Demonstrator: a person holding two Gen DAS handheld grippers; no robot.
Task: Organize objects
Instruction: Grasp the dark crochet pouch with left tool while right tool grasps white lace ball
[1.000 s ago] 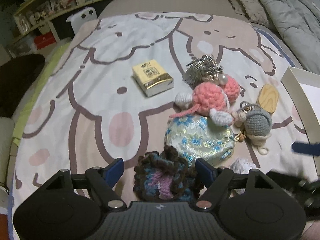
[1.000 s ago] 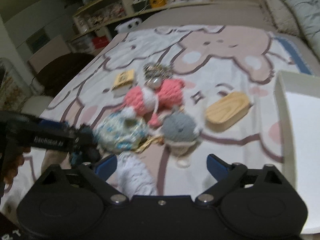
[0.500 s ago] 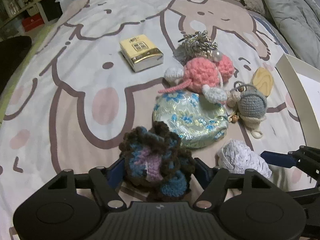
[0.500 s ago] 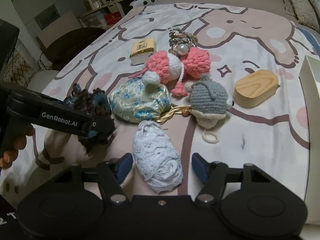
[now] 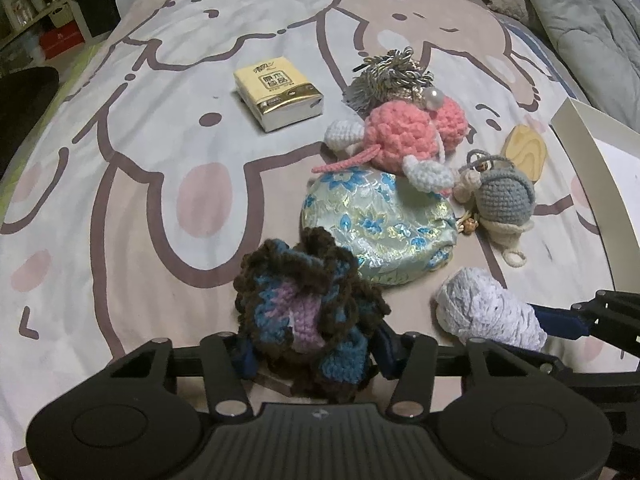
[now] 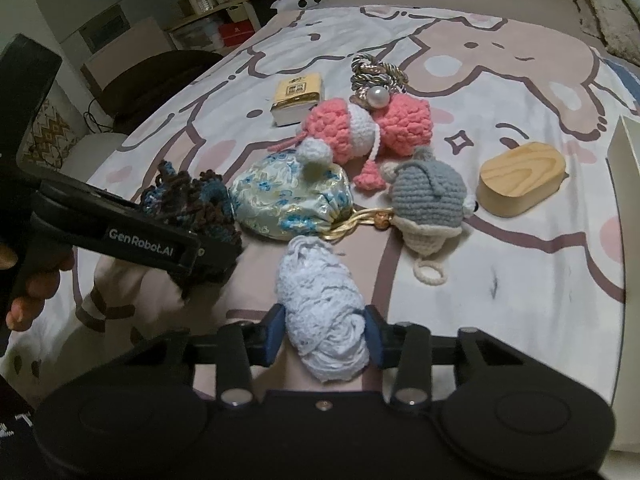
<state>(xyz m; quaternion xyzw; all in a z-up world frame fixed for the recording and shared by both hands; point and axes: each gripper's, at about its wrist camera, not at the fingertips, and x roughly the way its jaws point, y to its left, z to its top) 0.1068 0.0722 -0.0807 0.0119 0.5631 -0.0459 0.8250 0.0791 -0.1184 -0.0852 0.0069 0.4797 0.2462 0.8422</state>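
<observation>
Yarn stuff all over the bed here. Left gripper [image 5: 312, 354] has just been closing and now squeezes the brown-blue crochet pouch [image 5: 304, 308], right gripper [image 6: 323, 334] the same on the white crochet bundle [image 6: 320, 308], both at the near edge of the pile by the brocade pouch [image 6: 288, 200]. They look light and squishy, so I'd grab mid-body; loose loops could snag.
</observation>
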